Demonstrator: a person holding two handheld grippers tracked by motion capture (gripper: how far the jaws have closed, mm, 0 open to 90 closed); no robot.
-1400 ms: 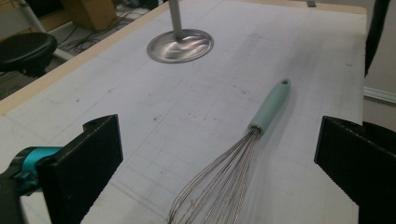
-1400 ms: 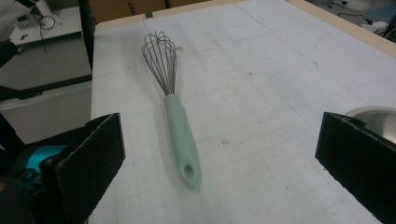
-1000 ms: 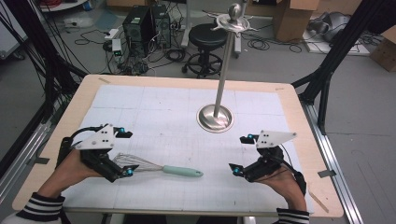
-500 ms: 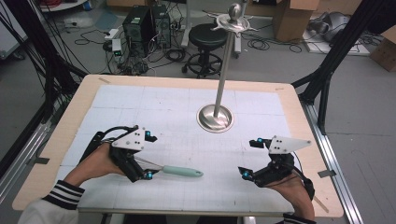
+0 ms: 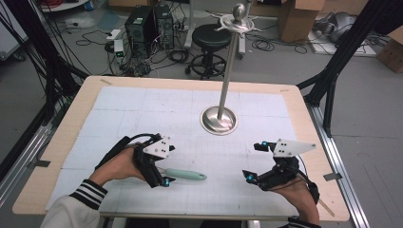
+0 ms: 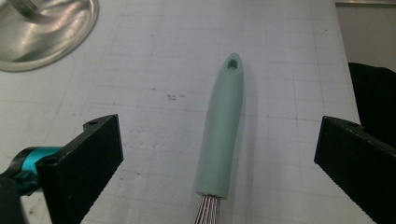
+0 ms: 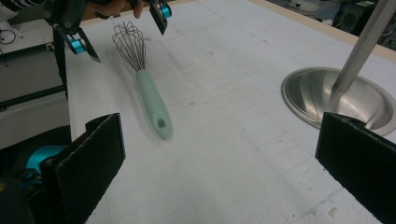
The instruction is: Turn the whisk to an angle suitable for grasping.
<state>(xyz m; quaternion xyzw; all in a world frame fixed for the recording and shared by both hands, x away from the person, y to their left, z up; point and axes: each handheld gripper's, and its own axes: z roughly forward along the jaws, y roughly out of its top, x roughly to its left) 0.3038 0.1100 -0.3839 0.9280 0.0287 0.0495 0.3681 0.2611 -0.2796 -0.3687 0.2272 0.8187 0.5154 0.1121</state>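
High view, left to right. Left hand (image 5: pixel 119 166) enters from the lower left of the frame, striped cuff at the wrist, carrying the left gripper (image 5: pixel 159 176). It sits low over the white gridded mat (image 5: pixel 142 109), in the lower left-centre of the frame. Jaws spread wide, one on each side of the whisk (image 5: pixel 183 175), not touching it. The whisk lies flat on the mat, mint-green handle pointing toward frame right, wire end under the gripper.

Left gripper view: handle (image 6: pixel 223 135) runs up the middle of the frame, hanging hole at the top end, wires just entering at the bottom edge. Both black jaws stand well apart from the handle, clear mat showing on each side.

Centre of high view: steel stand (image 5: pixel 219 119), round dished base on the mat, thin pole rising to a knobbed top with hooks in the upper centre of the frame. Well apart from the whisk.

Lower right of high view: right hand (image 5: pixel 297 192) with right gripper (image 5: pixel 252 161), near the mat's right part, grey plate on top. Jaws wide, nothing between them.

Right gripper view: whisk upper left, wires toward the left gripper; stand base at right edge.
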